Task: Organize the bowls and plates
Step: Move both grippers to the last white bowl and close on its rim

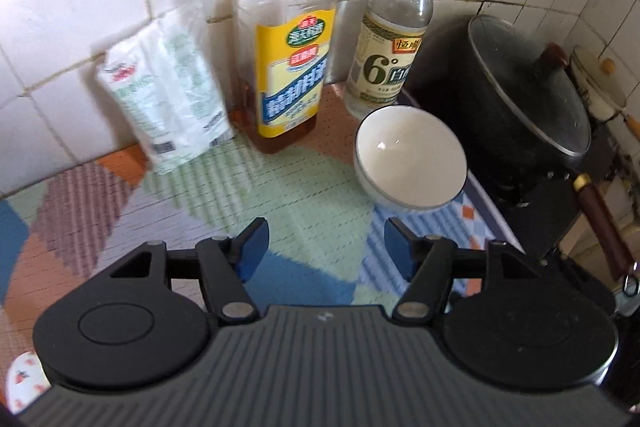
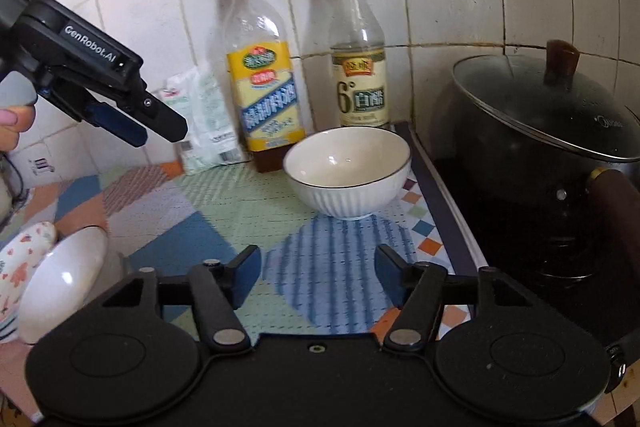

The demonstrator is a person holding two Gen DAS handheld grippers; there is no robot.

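Note:
A white ribbed bowl with a dark rim (image 1: 410,157) (image 2: 347,171) stands upright and empty on the patterned mat, near the bottles. My left gripper (image 1: 326,249) is open and empty, held above the mat a little short of the bowl; it also shows at the upper left of the right wrist view (image 2: 160,131). My right gripper (image 2: 318,277) is open and empty, in front of the bowl. Another white bowl (image 2: 64,287) lies tilted at the lower left beside a plate with orange prints (image 2: 16,267); that plate's edge shows in the left wrist view (image 1: 24,383).
An oil bottle (image 1: 286,75) (image 2: 262,87), a vinegar bottle (image 1: 394,39) (image 2: 360,67) and a white packet (image 1: 168,95) (image 2: 204,123) stand against the tiled wall. A black lidded pot (image 1: 524,99) (image 2: 540,135) sits on the stove at right. The mat (image 1: 304,203) (image 2: 208,215) covers the counter.

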